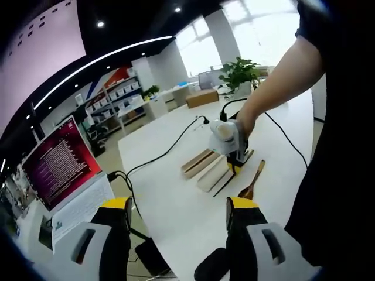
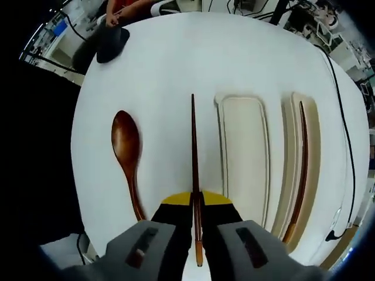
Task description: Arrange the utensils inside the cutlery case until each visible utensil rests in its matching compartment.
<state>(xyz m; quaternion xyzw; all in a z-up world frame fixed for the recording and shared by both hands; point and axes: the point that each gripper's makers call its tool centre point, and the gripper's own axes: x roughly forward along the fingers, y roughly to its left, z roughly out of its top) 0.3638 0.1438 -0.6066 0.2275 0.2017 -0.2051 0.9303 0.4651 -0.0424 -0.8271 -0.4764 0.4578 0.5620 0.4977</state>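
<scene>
Layout relative to cutlery case, right gripper view: chopstick just left of case, on table; spoon farther left; second chopstick in case's right compartment; middle compartment bare.

Left gripper view: bright daylight enters through the windows at upper right, blown out to white, no detail. Ceiling light strip and small spot lamps glow at upper left against a dark ceiling. Laptop screen at left is saturated magenta, text unreadable. Person's sleeve at right is near-black and soft. Strong fisheye bending toward the edges. Right gripper view: white table evenly lit, slightly overexposed, shadows faint and short. Centre sharp; the table outline curves, and the periphery is smeared and darker
</scene>
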